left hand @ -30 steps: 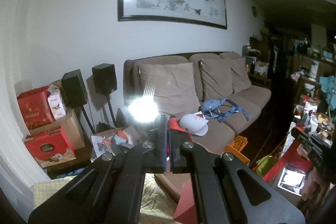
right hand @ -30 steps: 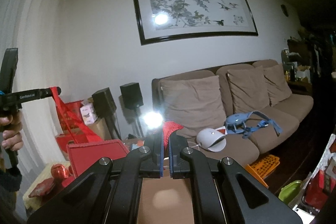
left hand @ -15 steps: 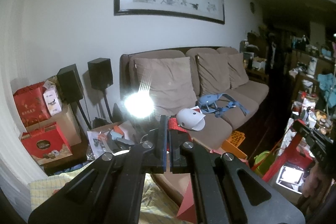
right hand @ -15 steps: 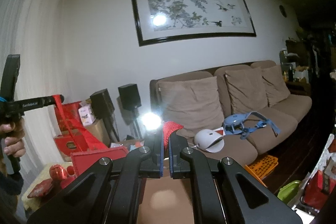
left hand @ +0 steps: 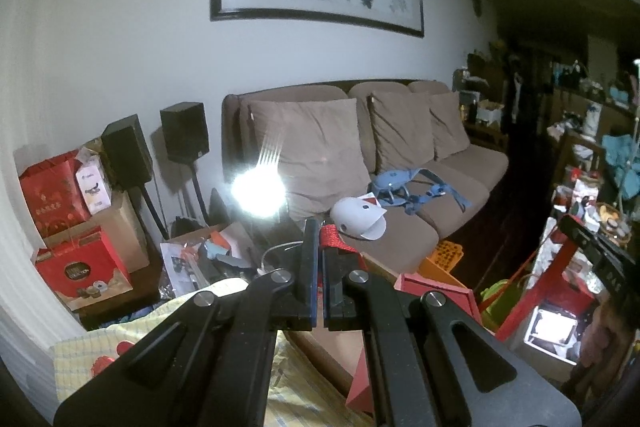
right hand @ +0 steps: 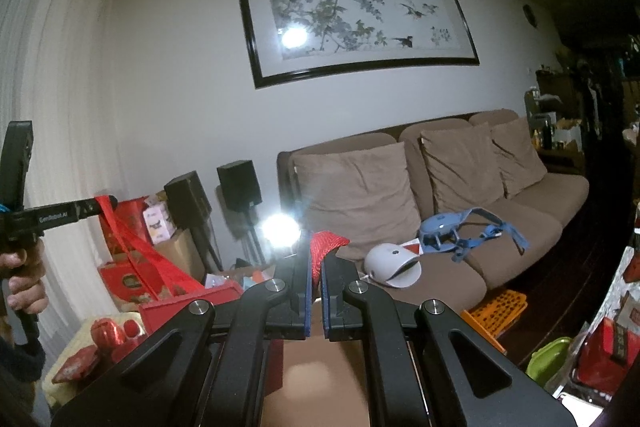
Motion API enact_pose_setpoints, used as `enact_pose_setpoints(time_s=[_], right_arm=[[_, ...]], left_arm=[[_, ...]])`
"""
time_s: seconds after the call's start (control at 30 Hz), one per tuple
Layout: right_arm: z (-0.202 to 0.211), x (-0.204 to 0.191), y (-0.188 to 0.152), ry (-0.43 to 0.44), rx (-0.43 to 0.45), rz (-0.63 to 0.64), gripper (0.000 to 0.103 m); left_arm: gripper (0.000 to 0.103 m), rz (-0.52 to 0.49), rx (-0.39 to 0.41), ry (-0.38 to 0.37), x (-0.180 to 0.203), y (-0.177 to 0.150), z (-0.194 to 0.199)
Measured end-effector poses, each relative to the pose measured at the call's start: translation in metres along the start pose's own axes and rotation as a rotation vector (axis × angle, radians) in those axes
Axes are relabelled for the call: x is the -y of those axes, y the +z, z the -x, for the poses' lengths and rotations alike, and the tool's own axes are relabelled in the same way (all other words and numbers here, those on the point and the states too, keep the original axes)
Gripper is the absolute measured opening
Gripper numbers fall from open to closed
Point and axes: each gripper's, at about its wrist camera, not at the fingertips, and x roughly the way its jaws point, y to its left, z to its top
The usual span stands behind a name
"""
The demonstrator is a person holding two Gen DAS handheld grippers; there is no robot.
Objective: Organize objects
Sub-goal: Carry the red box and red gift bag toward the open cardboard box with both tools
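Red gift bag: its rim (right hand: 188, 303) hangs between the two tools, low in the foreground, with the brown inside showing under the right tool; the same rim shows in the left wrist view (left hand: 436, 291)
Left strap: a red ribbon (right hand: 136, 247) runs taut from the bag's near-left edge up to the left tongs
Right strap: a red woven band (right hand: 326, 243) bunches above the right tongs' tips
Left gripper: (left hand: 319, 247) jaws fully closed, pinching the left strap's end
Right gripper: (right hand: 315, 267) jaws closed just as tight on the right strap
Person's hand: (right hand: 24, 279) wraps the left tool's handle at the frame edge
Just changed: the left tool sits lower in the right wrist view than a second ago, and the bag's rim has dropped with it; the right tool has hardly moved
Meaning for the task: likely the bag is being lowered, left side first, toward the yellow cloth (left hand: 80, 355); both grips need to last until it rests
Around: the brown sofa (right hand: 480, 227) with a white cap (right hand: 392, 263) stands well behind
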Motion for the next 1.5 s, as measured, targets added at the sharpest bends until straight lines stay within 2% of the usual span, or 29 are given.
enact_pose_setpoints(time_s=[1.5], right_arm=[[-0.008,-0.006,-0.004,0.012,-0.028,0.015,0.002]], left_arm=[[0.001,-0.002,-0.074,-0.061,0.032,-0.025,-0.027]])
